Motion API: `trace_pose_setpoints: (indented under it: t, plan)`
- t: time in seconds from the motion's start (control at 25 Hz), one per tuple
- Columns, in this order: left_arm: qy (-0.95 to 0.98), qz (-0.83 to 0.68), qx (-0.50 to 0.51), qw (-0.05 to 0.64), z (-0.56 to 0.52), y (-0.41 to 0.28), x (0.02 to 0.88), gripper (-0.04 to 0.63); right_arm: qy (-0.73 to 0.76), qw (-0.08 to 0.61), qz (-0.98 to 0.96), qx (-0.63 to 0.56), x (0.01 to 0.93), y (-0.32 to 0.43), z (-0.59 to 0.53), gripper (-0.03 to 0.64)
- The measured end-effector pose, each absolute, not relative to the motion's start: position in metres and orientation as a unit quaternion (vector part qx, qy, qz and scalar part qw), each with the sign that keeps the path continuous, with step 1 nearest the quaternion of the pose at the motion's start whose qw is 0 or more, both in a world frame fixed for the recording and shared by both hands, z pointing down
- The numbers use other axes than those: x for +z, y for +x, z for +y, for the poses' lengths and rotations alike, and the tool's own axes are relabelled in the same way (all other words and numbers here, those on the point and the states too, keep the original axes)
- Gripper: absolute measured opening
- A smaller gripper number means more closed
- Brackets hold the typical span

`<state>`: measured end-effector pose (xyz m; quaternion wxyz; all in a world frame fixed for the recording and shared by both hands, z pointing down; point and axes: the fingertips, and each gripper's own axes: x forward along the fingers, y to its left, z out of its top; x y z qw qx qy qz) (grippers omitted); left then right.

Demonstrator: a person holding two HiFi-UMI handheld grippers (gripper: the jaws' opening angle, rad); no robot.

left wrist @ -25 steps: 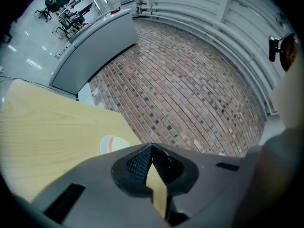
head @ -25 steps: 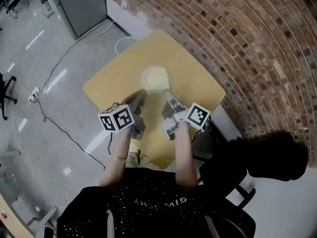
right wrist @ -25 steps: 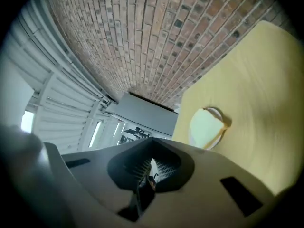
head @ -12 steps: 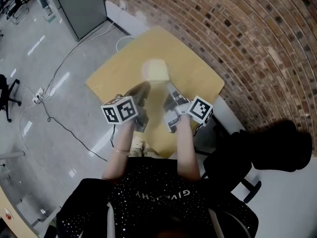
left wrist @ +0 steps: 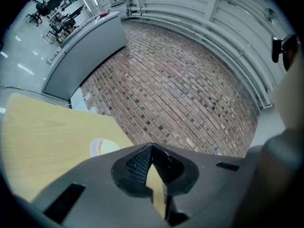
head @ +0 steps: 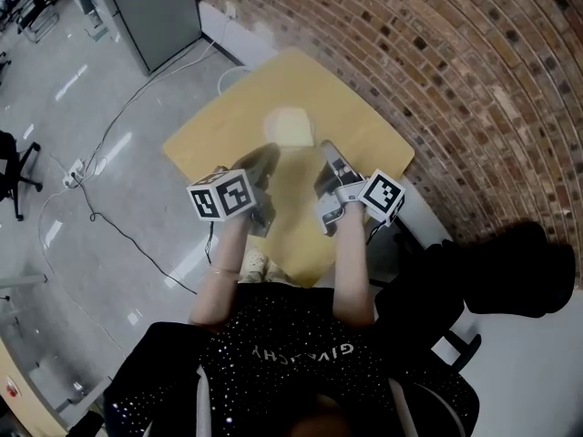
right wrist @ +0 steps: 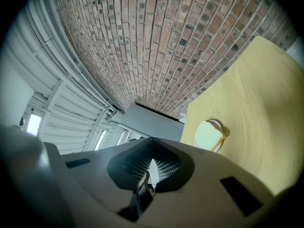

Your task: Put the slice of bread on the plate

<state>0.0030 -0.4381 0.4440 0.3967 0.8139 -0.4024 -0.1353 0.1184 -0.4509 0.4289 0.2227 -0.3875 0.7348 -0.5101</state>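
Observation:
A pale slice of bread (head: 288, 127) lies on a small white plate (head: 273, 116) toward the far side of the yellow table (head: 355, 130). The bread (right wrist: 209, 136) and plate (right wrist: 217, 125) also show in the right gripper view. In the left gripper view the plate (left wrist: 100, 147) is at the left. My left gripper (head: 264, 156) hovers just short of the plate on its near left, shut and empty, with its tips (left wrist: 152, 148) meeting. My right gripper (head: 326, 147) hangs on the plate's near right, also shut with nothing in it (right wrist: 151, 161).
A brick wall (head: 437, 53) runs along the table's far and right sides. A grey cabinet (head: 150, 7) stands at the back left, with cables (head: 100, 144) on the floor beside it. A black chair (head: 492, 280) sits to my right.
Both grippers have lifted a little above the table. The right one has drifted to the right, away from the plate. The bread and plate have stayed put.

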Motion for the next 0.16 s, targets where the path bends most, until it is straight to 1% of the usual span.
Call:
trace_pose_setpoints:
  t: [0.16]
  plan:
    - [0.814,-0.404,-0.133,0.395,-0.4379,0.0023,0.4441,0.009,-0.39,0.228,0.731,-0.511,0.4296,0.1242,-0.4523,0.009]
